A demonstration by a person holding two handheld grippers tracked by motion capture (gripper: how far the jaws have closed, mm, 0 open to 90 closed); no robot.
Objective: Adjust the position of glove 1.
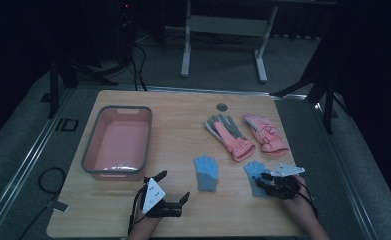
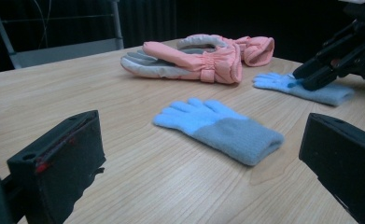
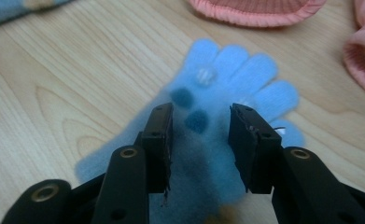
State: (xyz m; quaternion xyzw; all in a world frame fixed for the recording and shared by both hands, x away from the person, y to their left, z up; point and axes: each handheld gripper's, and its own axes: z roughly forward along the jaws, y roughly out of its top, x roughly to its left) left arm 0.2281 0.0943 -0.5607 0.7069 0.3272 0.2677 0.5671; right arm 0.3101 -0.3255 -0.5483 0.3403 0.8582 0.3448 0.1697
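Observation:
Two blue knit gloves lie flat near the table's front. The left blue glove [image 1: 206, 172] [image 2: 217, 123] lies apart from both grippers. My right gripper [image 1: 263, 181] [image 3: 201, 116] is low over the right blue glove [image 1: 253, 171] [image 3: 236, 74], jaws apart on either side of its palm, pads not pressing it. In the left gripper view the right gripper [image 2: 306, 77] touches that glove [image 2: 320, 93]. My left gripper [image 1: 174, 186] [image 2: 202, 133] sits near the front edge, jaws wide open and nothing between them, pointing toward the left blue glove.
A pair of pink and grey winter gloves [image 1: 231, 136] [image 1: 265, 132] [image 2: 189, 60] lies behind the blue ones. A pink basin [image 1: 125, 108] with a grey rim stands at the table's left. A small round grommet [image 1: 222, 106] is set near the back edge.

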